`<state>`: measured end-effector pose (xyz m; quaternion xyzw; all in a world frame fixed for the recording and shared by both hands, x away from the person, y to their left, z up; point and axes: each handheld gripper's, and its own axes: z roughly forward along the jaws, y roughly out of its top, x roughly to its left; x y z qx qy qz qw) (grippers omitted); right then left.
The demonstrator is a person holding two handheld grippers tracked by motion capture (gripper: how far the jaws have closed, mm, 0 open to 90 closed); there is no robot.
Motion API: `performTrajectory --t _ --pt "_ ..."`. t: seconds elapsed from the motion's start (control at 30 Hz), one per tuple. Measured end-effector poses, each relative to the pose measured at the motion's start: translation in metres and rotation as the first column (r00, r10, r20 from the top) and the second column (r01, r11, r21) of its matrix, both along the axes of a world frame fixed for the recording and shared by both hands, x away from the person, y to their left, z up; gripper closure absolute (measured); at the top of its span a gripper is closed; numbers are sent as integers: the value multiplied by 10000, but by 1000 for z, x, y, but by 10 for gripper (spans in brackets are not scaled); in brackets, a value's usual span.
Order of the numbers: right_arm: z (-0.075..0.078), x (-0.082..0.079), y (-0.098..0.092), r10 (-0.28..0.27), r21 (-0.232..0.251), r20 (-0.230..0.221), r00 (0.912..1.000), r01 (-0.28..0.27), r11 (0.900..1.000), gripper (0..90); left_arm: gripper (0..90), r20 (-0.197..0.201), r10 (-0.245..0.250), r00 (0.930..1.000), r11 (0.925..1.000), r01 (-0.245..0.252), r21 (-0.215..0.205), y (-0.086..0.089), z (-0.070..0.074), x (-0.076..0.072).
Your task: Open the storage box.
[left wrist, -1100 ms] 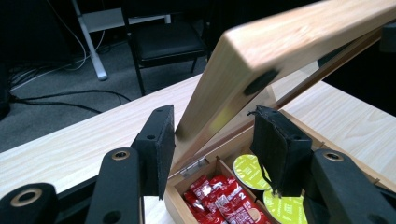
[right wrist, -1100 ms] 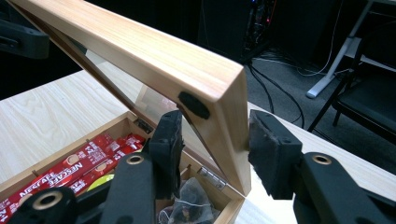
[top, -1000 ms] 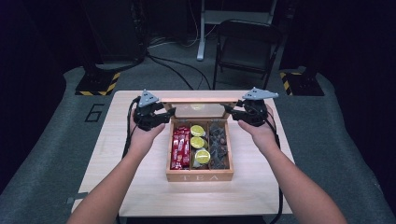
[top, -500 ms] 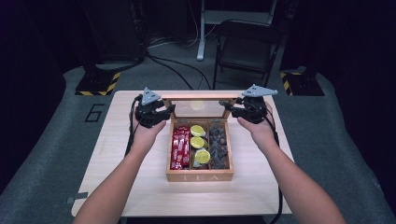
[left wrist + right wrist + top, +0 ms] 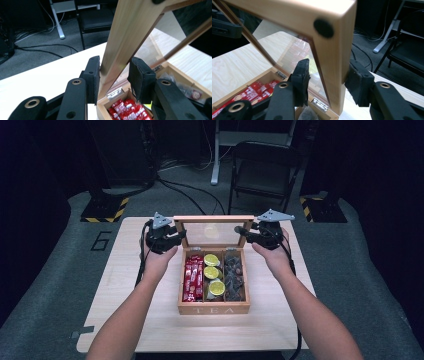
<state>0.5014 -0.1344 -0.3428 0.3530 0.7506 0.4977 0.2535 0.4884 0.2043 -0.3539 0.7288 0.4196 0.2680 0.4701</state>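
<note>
Wooden lid [image 5: 213, 219] of the tea box [image 5: 214, 308] stands upright between both hand-held grippers: left hand-held gripper [image 5: 176, 236], closing, straddles its left edge, one pad touching; right hand-held gripper [image 5: 245, 234] clamps its right edge.

Wooden lid frame [image 5: 125, 37] between hand-held gripper [image 5: 113, 75] jaws, red packets [image 5: 125, 110]

Left gripper [image 5: 176, 236] & right gripper [image 5: 246, 233]: black bodies, brass-ringed screws, grey triangular top plates, black cables. Forearms bare.
</note>
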Motion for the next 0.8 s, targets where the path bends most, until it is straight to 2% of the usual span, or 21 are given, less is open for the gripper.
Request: performTrajectory --t 0.2,0.37,0.57,0.67,0.8 --pt "-7 10 3 -150 -13 165 9998 150 9999 530 625 -64 118 9999 9991 -120 -396 2 -1 10" --pt "-11 16 3 -218 -91 151 9996 219 9997 530 634 -5 191 9998 9986 -191 -485 2 -3 14" --pt "-23 25 6 -336 -249 -242 9991 330 9991 503 633 -21 330 9995 9970 -331 -699 1 -6 18" --pt "-31 29 8 -514 -183 -426 9978 507 9985 499 635 -3 404 9992 9978 -403 -533 0 -8 21" --pt "-35 32 9 -513 -197 -550 9972 503 9985 499 635 -108 388 9992 9978 -393 -537 0 -10 23"
